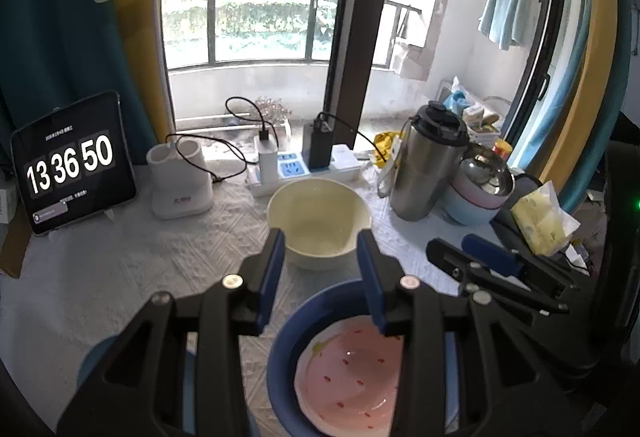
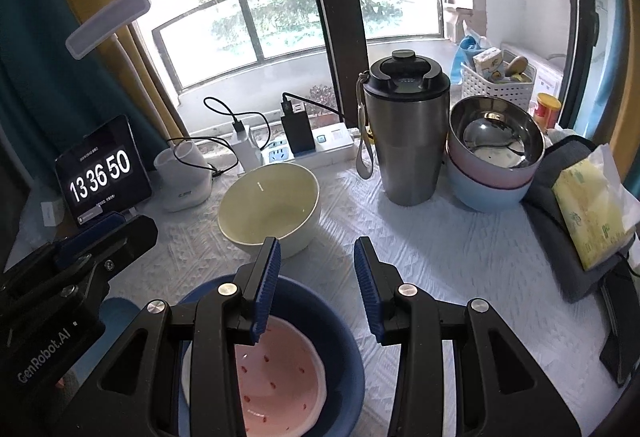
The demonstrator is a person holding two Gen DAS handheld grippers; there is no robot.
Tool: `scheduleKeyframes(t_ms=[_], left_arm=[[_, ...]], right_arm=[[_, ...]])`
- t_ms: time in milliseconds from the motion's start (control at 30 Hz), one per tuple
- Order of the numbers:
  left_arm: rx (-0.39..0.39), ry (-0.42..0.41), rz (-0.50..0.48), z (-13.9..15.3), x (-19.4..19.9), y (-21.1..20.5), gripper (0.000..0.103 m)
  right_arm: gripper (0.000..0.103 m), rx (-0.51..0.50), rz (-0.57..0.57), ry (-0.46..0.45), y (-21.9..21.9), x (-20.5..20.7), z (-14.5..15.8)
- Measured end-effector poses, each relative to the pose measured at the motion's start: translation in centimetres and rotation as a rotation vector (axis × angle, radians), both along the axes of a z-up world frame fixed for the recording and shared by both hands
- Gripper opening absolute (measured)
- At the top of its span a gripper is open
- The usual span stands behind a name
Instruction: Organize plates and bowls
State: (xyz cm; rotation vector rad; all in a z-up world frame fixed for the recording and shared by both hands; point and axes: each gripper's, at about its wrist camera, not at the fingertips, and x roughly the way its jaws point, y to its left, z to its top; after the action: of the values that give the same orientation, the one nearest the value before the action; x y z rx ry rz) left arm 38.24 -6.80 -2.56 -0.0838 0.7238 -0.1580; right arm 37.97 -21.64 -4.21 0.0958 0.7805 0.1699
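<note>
A cream bowl (image 1: 318, 221) (image 2: 269, 211) stands mid-table. Nearer, a pink strawberry-pattern dish (image 1: 348, 373) (image 2: 280, 377) lies inside a blue bowl (image 1: 286, 349) (image 2: 340, 341). My left gripper (image 1: 320, 253) is open and empty, above the blue bowl's far rim, just short of the cream bowl. My right gripper (image 2: 316, 261) is open and empty, above the blue bowl's right side; it also shows in the left wrist view (image 1: 492, 269). A steel bowl nested in pink and light blue bowls (image 2: 494, 161) (image 1: 482, 193) stands at the right.
A steel thermos (image 2: 406, 133) (image 1: 428, 161) stands beside the stacked bowls. A tissue pack (image 2: 592, 209) lies on a dark bag at the right. A tablet clock (image 1: 72, 161), a white holder (image 1: 180, 177) and a power strip (image 1: 304, 169) with cables line the back.
</note>
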Motion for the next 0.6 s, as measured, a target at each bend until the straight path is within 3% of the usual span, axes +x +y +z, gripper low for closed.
scheduleKeyframes(t_ms=[600], left_arm=[[0.026, 0.123, 0.011, -4.7, 6.2, -0.5, 0.039]], right_arm=[[0.04, -0.001, 0.06, 0.054, -1.3, 5.8, -3.2]])
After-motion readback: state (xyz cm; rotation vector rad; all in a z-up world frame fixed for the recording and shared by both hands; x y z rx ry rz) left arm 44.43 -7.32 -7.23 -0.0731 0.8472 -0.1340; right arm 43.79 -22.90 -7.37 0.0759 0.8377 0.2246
